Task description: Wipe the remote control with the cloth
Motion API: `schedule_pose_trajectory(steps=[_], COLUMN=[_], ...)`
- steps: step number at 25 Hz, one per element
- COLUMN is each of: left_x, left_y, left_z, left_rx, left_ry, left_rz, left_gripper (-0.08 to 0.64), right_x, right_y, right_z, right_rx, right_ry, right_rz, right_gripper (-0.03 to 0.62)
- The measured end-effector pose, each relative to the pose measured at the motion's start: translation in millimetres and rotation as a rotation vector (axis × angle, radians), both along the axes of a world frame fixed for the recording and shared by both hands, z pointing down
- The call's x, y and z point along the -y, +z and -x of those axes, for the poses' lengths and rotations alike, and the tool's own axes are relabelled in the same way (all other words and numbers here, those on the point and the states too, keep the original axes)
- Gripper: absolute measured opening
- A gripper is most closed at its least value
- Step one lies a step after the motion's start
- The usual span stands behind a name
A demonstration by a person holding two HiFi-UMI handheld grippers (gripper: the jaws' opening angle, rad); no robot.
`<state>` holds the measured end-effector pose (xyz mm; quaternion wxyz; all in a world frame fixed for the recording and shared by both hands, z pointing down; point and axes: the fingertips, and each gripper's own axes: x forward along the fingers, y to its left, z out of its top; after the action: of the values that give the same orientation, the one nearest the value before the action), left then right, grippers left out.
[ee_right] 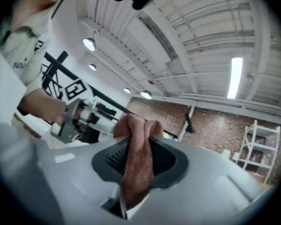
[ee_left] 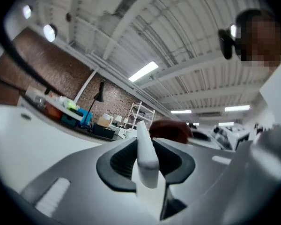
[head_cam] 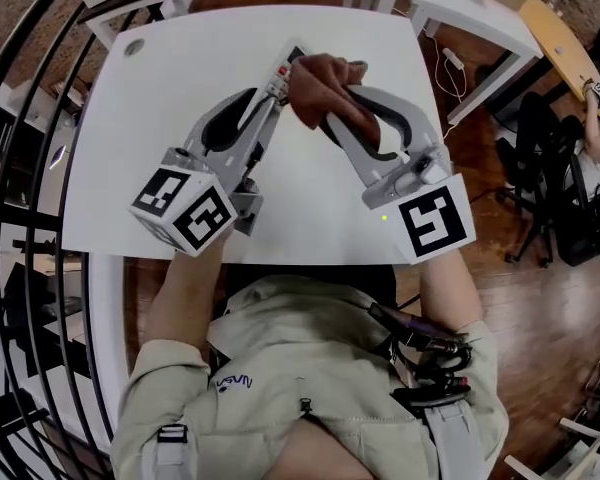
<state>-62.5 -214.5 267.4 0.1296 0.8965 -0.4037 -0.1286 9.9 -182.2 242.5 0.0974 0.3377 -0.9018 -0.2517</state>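
The cloth (head_cam: 325, 93) hid most of the remote control (head_cam: 284, 70) — only one end showed, its buttons too small to tell.

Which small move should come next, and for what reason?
Probably slide the right gripper with its brown cloth along the remote control, since the left gripper clamps it above the white table and the cloth seems to touch only its far end.

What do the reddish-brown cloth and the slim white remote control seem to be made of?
Reddish-brown cloth: probably soft woven or microfibre fabric, matte; it folds and bunches. Slim white remote control: likely hard plastic, smooth, slightly glossy; straight rigid edges.
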Motion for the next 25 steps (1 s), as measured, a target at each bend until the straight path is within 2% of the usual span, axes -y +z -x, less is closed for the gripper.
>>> schedule_pose_trajectory(steps=[1,3,4,6,8,10,11,13,14,16,18,19,20,22,23,24,25], left_x=[-5.9,-19.4,-25.0,-29.5,-30.3,-33.2,-36.5,-45.4,-49.7,-57.5,-62.6,-63.5,-63.6,-64.9,-66.8,-69.3,-71.4], left_y=[-0.7,-3.1,-5.1,-5.8,-5.3,-2.6,0.5,9.3,13.7,22.2,29.8,32.0,33.2,35.1,35.6,34.4,30.1], left_z=[-8.8,-30.6,-39.7,-47.2,-46.1,-43.9,-45.0,-54.3,-61.0,-75.6,-88.2,-92.1,-94.1,-94.4,-93.7,-92.6,-90.8], left_rx=[0.127,0.330,0.414,0.585,0.737,0.877,0.978,1.201,1.289,1.420,1.497,1.515,1.526,1.545,1.537,1.496,1.402], left_ry=[-0.009,-0.014,-0.022,-0.059,-0.123,-0.197,-0.235,-0.286,-0.293,-0.280,-0.248,-0.234,-0.227,-0.226,-0.221,-0.208,-0.181], left_rz=[-0.073,-0.192,-0.241,-0.327,-0.397,-0.480,-0.551,-0.725,-0.800,-0.923,-1.003,-1.022,-1.033,-1.052,-1.051,-1.026,-0.967], left_gripper=[0.103,0.103,0.103,0.103,0.103,0.103,0.103,0.103,0.103,0.103,0.103,0.101,0.101,0.101,0.101,0.101,0.101], right_x=[12.3,19.3,13.8,-9.8,-39.2,-54.2,-49.1,-19.8,-4.3,16.9,15.3,5.6,-6.9,-26.1,-26.0,-18.8,-6.8], right_y=[-12.8,-26.5,-27.1,-16.1,1.5,2.4,-6.2,-32.0,-40.6,-40.9,-23.6,-14.1,-9.0,-13.9,-20.0,-26.6,-33.7], right_z=[-15.1,-28.5,-25.4,-5.9,15.6,22.4,13.8,-20.5,-36.0,-49.5,-35.5,-20.8,-4.5,19.2,20.3,13.6,1.1], right_rx=[0.077,0.121,0.107,0.028,-0.097,-0.145,-0.118,-0.009,0.019,-0.030,-0.161,-0.205,-0.204,-0.109,-0.061,-0.023,0.018], right_ry=[0.069,0.116,0.096,-0.003,-0.128,-0.180,-0.137,0.050,0.135,0.220,0.163,0.089,-0.001,-0.152,-0.166,-0.131,-0.068], right_rz=[0.005,-0.013,-0.023,-0.024,-0.009,-0.016,-0.021,-0.028,-0.029,-0.014,0.042,0.083,0.127,0.201,0.212,0.202,0.180], right_gripper=[0.089,0.089,0.089,0.089,0.089,0.089,0.089,0.089,0.090,0.091,0.091,0.091,0.089,0.086,0.086,0.086,0.087])
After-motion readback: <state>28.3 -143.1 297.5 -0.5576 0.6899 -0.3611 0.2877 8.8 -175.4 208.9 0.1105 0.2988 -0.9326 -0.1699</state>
